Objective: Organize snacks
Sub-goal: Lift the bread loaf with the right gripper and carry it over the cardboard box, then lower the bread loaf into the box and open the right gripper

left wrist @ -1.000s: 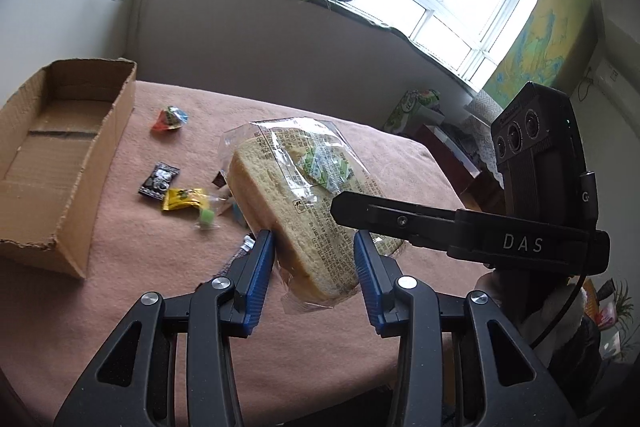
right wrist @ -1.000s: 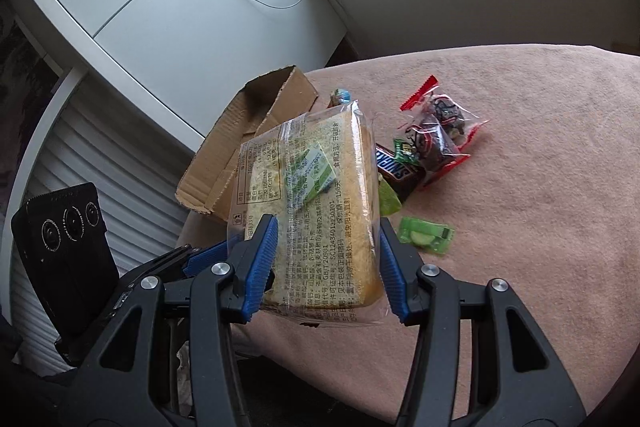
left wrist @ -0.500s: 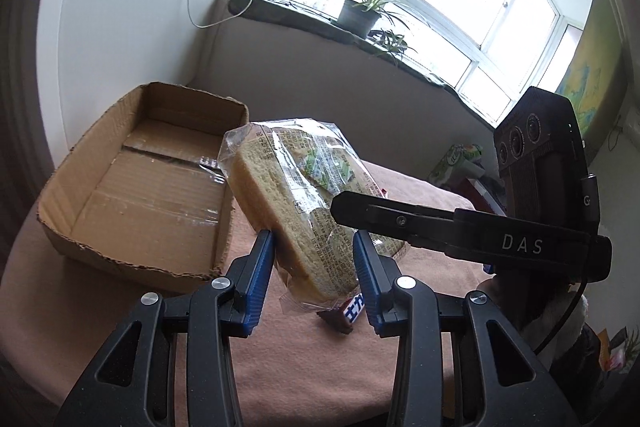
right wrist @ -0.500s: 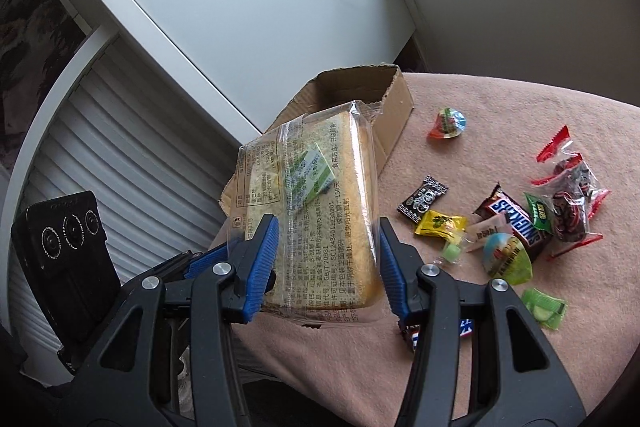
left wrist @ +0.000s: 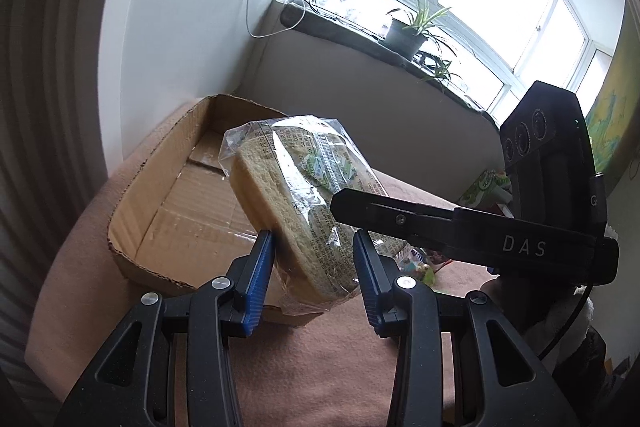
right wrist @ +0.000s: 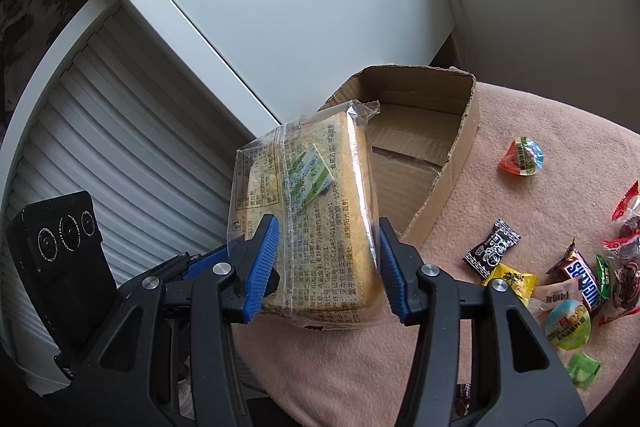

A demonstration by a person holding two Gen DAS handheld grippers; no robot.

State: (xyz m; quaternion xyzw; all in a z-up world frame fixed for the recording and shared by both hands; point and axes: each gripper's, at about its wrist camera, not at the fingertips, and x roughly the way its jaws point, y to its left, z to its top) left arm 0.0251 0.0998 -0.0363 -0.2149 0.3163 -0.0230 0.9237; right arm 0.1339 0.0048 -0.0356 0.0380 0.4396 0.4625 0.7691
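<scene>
A clear bag of sliced bread [left wrist: 296,203] is held in the air between both grippers, also in the right wrist view [right wrist: 308,219]. My left gripper [left wrist: 314,279] is shut on its lower end. My right gripper [right wrist: 326,267] is shut on it from the other side. The bread hangs at the near end of an open cardboard box [left wrist: 176,211], whose inside shows bare in the right wrist view [right wrist: 424,131]. Loose snacks lie on the pink cloth to the right: a Snickers bar [right wrist: 580,275], a black candy [right wrist: 492,247], a yellow candy [right wrist: 510,279].
The table [right wrist: 540,147] has a pink cloth. A red jelly cup [right wrist: 522,157] lies beyond the box's right wall. A green-lidded cup [right wrist: 568,323] and a green candy [right wrist: 584,369] lie near the front. White cabinet and shutter stand left.
Both grippers have carried the bread leftwards, from over the loose snacks to the near end of the cardboard box. The grip on the bag has not changed.
</scene>
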